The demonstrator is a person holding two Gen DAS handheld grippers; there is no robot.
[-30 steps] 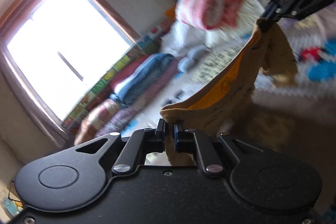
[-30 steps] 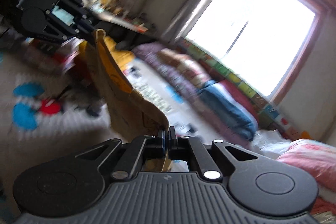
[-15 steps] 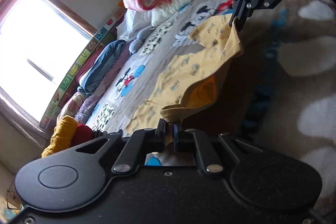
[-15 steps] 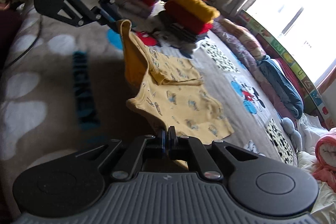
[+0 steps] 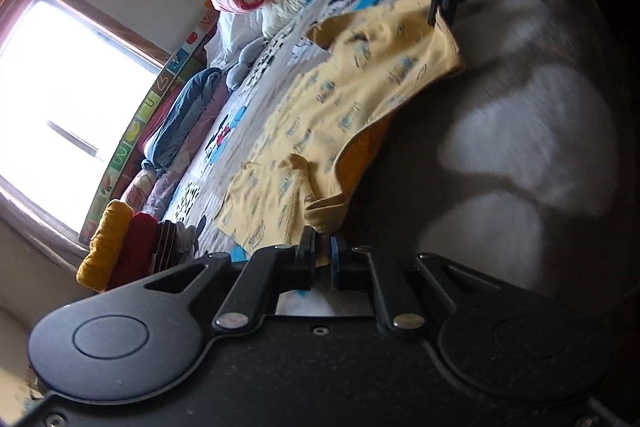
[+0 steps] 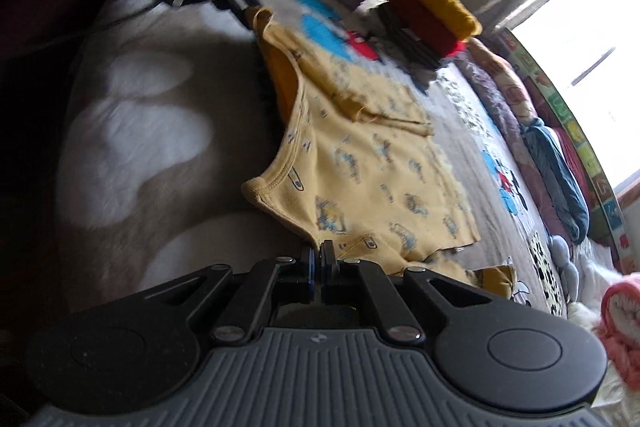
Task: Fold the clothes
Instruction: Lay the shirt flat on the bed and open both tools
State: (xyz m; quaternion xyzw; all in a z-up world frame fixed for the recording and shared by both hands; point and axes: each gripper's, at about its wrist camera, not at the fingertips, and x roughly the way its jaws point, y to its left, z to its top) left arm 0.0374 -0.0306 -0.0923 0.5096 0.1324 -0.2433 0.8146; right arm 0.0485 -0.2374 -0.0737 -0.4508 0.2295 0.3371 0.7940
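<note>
Left wrist view shows the left gripper [image 5: 323, 253] pinching one shoulder of the yellow printed top [image 5: 340, 115]; its fingers are pressed together on the ribbed edge. The right gripper [image 5: 440, 13] pinches the opposite shoulder at the far end of the neckline. Right wrist view confirms this: the right gripper [image 6: 319, 259] is clamped on cloth, and the left gripper [image 6: 250, 15] holds the other shoulder.

The yellow printed top lies mostly flat on the bed [image 6: 460, 99], print side up, body and hem spread away from both grippers. Only the neckline edge is raised, and it sags between the two grips, exposing the darker orange inside.

Judged step: laying the garment out flat for folding.

- Keep both grips at equal height so the shoulder line stays level.
- Draw the grippers apart to take out the neckline sag; do not overstretch the ribbing.
- Lower the shoulders onto the bed together, so no crease is trapped.
- One sleeve [image 6: 384, 115] appears turned over the body; check it lies smooth.
- Stay well apart from the stacked clothes [image 6: 432, 15] nearby.
</note>
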